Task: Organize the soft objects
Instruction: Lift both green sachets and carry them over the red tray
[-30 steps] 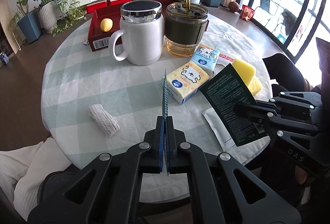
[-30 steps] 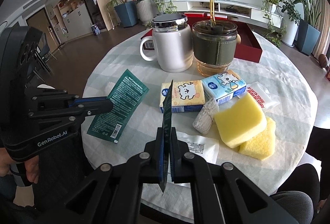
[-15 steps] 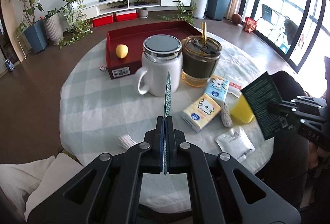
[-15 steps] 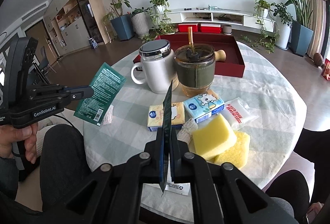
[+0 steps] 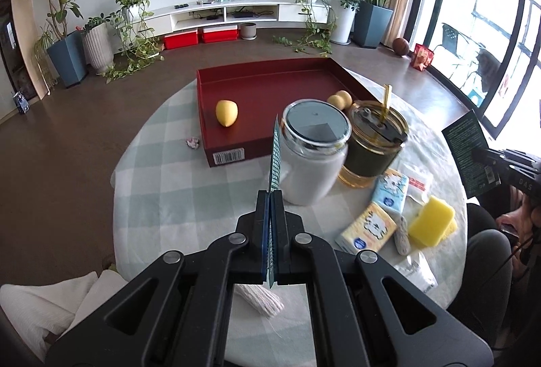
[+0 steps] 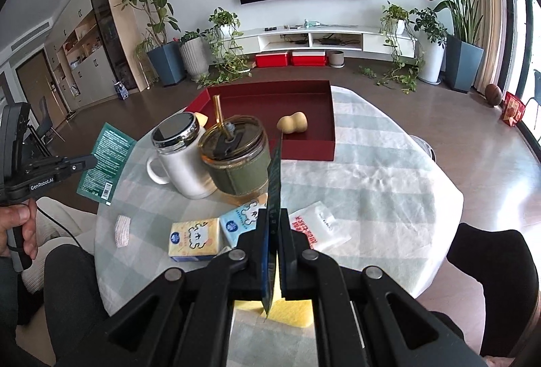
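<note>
Two green sachets are held up above the desk point(image 5: 189, 198), one per gripper. The left gripper point(image 5: 270, 198) is seen with its jaws closed flat on a teal sachet point(image 5: 275, 157), shown edge-on in its own view and broadside in the right wrist view point(image 6: 104, 164). The right gripper point(image 6: 274, 218) is likewise clamped on a dark green sachet point(image 6: 275, 177), edge-on here, its printed face visible at the right of the left wrist view point(image 5: 468, 154); its lower edge is cut off behind the jaws.

On the checked cloth, two tissue packs are counted: a yellow one point(image 6: 194, 238) and a blue one point(image 6: 241, 220), lying side by side, the blue one partly hidden by the right gripper. Two yellow sponges point(image 5: 431, 221) are stacked, the lower one mostly covered. Two small knitted rolls are seen, one by the sponges point(image 5: 402, 233) and one half hidden under the left gripper point(image 5: 260, 297). A white packet with red print point(image 6: 321, 225) lies near the blue pack, and another white packet point(image 5: 417, 272) is cut off at the desk edge.

One white mug point(image 5: 314, 157) and one glass tumbler with a straw point(image 5: 375, 144) stand touching in front of the red tray point(image 5: 270, 79), which holds a yellow lemon-like piece point(image 5: 226, 113) and a tan gourd shape point(image 6: 292, 123). A small crumpled scrap point(image 5: 193, 142) beside the tray is too small to identify
</note>
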{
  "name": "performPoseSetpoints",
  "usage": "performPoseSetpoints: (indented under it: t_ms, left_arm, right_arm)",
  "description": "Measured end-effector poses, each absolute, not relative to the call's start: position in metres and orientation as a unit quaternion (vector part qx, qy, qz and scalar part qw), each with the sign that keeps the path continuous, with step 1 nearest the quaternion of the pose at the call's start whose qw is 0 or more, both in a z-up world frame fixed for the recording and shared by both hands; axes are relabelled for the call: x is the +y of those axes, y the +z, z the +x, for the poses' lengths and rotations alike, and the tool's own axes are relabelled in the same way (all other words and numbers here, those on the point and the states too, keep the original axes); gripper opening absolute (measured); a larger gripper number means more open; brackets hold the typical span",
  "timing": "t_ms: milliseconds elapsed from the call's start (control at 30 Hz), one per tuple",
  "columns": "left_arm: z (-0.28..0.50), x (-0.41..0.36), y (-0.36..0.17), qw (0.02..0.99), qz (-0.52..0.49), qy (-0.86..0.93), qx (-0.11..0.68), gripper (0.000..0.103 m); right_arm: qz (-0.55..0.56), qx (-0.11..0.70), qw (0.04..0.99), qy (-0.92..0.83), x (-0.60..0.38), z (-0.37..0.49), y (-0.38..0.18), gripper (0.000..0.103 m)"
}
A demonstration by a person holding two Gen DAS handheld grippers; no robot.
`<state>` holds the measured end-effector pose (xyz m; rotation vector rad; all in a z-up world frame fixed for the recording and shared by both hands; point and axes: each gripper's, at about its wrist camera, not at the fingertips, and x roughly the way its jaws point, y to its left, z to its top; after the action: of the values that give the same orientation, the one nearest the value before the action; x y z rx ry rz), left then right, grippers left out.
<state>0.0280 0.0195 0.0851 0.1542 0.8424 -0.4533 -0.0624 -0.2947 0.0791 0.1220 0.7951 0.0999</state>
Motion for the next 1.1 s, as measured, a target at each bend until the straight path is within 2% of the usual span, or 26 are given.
performPoseSetpoints:
  t_ms: [467,1100]
  left_arm:
    - [0.130,0.000,0.092,0.882,0.111,-0.223,0.401,0.000]
    - [0.233,-0.084,0.038,0.836,0.205,-0.257,0.439,0.000]
  right_arm:
    - [0.033,0.395,0.916,0.062,-0.320,0.057,0.092,0.005]
    - [-0.004,0.457,0.880,0.127,-0.304,0.205,0.050,0.005]
